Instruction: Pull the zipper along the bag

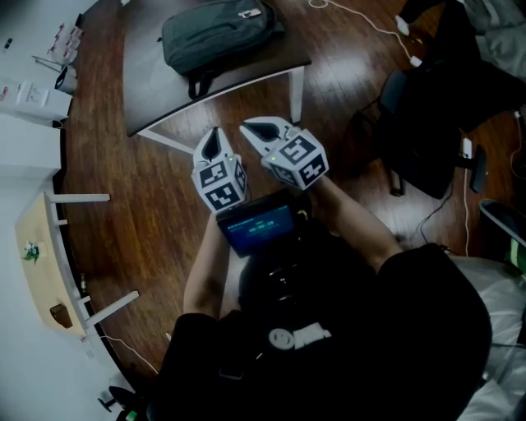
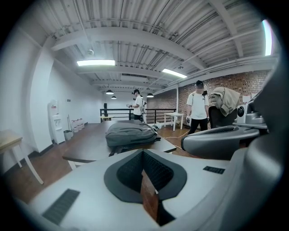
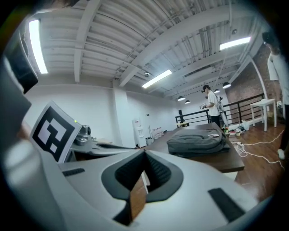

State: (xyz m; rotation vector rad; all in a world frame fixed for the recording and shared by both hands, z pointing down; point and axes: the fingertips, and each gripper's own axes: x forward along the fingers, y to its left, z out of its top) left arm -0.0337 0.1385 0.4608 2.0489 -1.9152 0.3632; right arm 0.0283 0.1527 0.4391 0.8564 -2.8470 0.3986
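Note:
A grey backpack (image 1: 215, 33) lies flat on the dark table (image 1: 148, 82), well ahead of both grippers. I hold the grippers side by side in front of my chest, over the wooden floor and short of the table's near edge. The left gripper (image 1: 215, 133) is shut with nothing between its jaws. The right gripper (image 1: 249, 126) is also shut and empty. In the left gripper view the backpack (image 2: 128, 134) sits beyond the left gripper (image 2: 143, 152), far off. The right gripper view shows the backpack (image 3: 196, 140) past the right gripper (image 3: 145, 152). The zipper is too small to make out.
White legs (image 1: 297, 89) hold up the dark table. A small pale table (image 1: 37, 255) stands at the left. Cables (image 1: 370, 20) and dark bags (image 1: 436, 107) lie on the floor at the right. Two people (image 2: 198, 108) stand beyond the table by a railing.

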